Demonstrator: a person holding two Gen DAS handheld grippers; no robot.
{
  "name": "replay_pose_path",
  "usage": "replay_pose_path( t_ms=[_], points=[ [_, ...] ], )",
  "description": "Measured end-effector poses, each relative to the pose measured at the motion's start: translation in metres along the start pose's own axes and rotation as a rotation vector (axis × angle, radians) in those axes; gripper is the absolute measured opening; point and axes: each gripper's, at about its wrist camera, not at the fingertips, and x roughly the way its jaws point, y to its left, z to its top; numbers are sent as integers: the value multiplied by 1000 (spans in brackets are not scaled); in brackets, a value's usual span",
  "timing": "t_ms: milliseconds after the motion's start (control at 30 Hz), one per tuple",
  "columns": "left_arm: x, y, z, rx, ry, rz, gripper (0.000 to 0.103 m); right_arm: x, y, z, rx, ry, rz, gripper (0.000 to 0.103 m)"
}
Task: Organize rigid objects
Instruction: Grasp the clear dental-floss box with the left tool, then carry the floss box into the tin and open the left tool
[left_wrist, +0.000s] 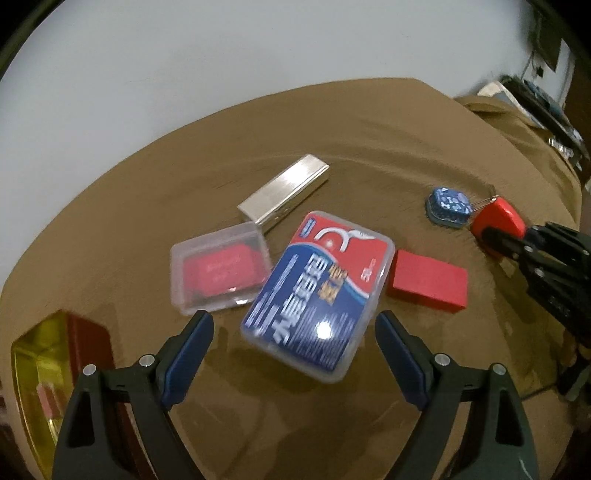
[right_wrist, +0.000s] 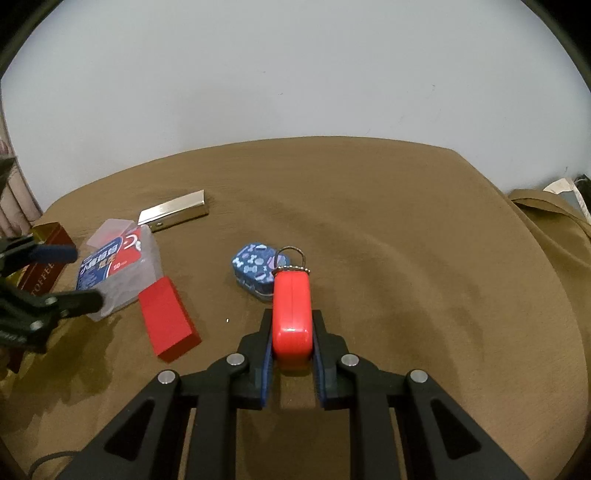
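Now my left claw (left_wrist: 293, 334) hangs wide open straddling the blue-red plastic box (left_wrist: 317, 291) on the table (left_wrist: 369, 129), its long axis running near-left to far-right between the jaws. My right claw (right_wrist: 291, 354) is clamped on the red keychain case (right_wrist: 291, 314), far right.

The left wrist camera sits just behind the left gripper (left_wrist: 294, 332), looking steeply down at the brown tablecloth (left_wrist: 369, 140) from close above, a white wall beyond. The right wrist camera rides behind the right gripper (right_wrist: 291, 332), tilted less sharply, facing the same wall. Both views share the middle of the table: the blue-and-red plastic box (left_wrist: 317, 288) (right_wrist: 114, 266), the red block (left_wrist: 428, 284) (right_wrist: 166, 317), the silver case (left_wrist: 284, 192) (right_wrist: 173, 210). Each camera catches the other gripper at its edge.
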Motion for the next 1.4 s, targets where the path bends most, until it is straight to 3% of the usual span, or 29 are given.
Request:
replay_pose_path(
  t_ms=[167,233,333,567,600,733,900,1100,1233,1367,1400],
  points=[
    [5,0,0,-7,-1,-27,81,-2,-5,-7,10,35,30,18],
    [8,-4,-2,2,-2,-14,69,-7,-7,-9,13,38,36,18],
    [7,-4,-8,4,-16,7,65,-7,-9,-9,17,44,43,18],
    [-7,10,-27,-40,-29,3,62,-7,-9,-6,22,61,61,18],
    [-9,11,-30,-46,-28,3,62,-8,-9,-5,39,99,93,18],
    [-12,10,-30,-60,-38,16,61,-7,-16,-1,153,220,191,18],
    [-25,20,-38,-101,-54,9,61,3,-37,-3,415,389,346,18],
    [-32,19,-44,-105,-65,9,60,9,-49,-18,611,479,462,18],
    [-33,20,-43,-107,-67,10,60,4,-36,-24,566,496,461,18],
    [-35,20,-45,-108,-59,16,60,-10,-19,-26,427,460,404,18],
    [-34,20,-46,-106,-53,18,60,-11,-15,-29,423,482,444,18]
  ],
)
